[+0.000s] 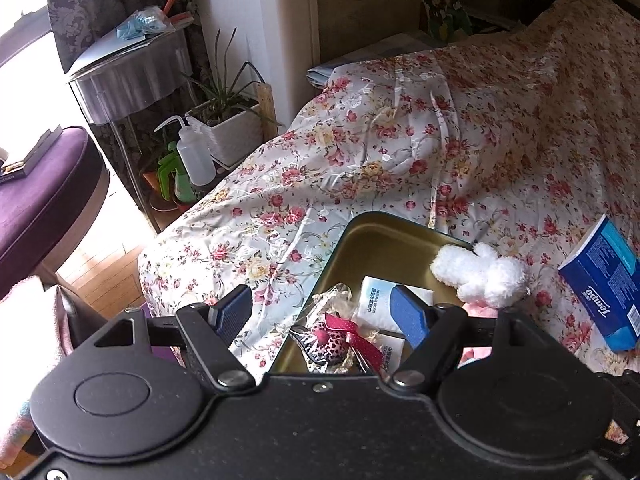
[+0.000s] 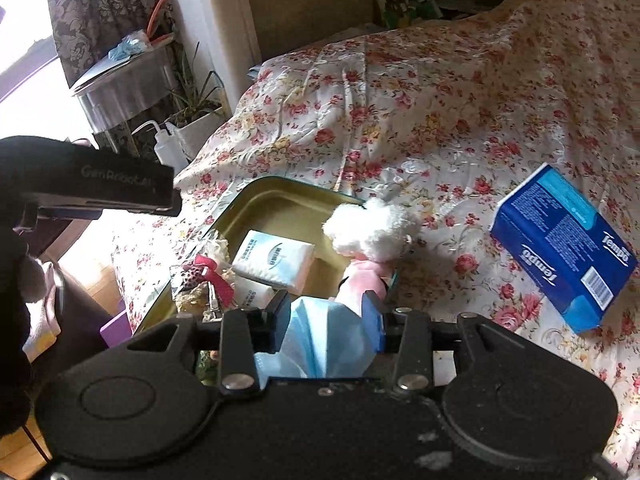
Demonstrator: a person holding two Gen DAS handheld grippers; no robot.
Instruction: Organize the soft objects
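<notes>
A gold metal tin [image 1: 384, 236] [image 2: 280, 204] lies on the floral bedspread. In it are white tissue packs [image 2: 274, 260] [image 1: 376, 300], a leopard-print heart sachet with a red ribbon [image 1: 332, 340] [image 2: 200, 274], and a white and pink plush toy [image 1: 480, 274] [image 2: 370, 232] leaning over its right rim. My right gripper [image 2: 328, 320] is shut on a light blue face mask [image 2: 320, 340] just above the tin's near edge. My left gripper [image 1: 320, 314] is open and empty above the tin's left side.
A blue Tempo tissue box [image 2: 564, 248] [image 1: 600, 284] lies on the bedspread [image 1: 440, 140] right of the tin. Left of the bed stand a potted plant [image 1: 228, 120], a squeeze bottle [image 1: 192, 152], a silver side table [image 1: 132, 76] and a purple stool [image 1: 44, 196].
</notes>
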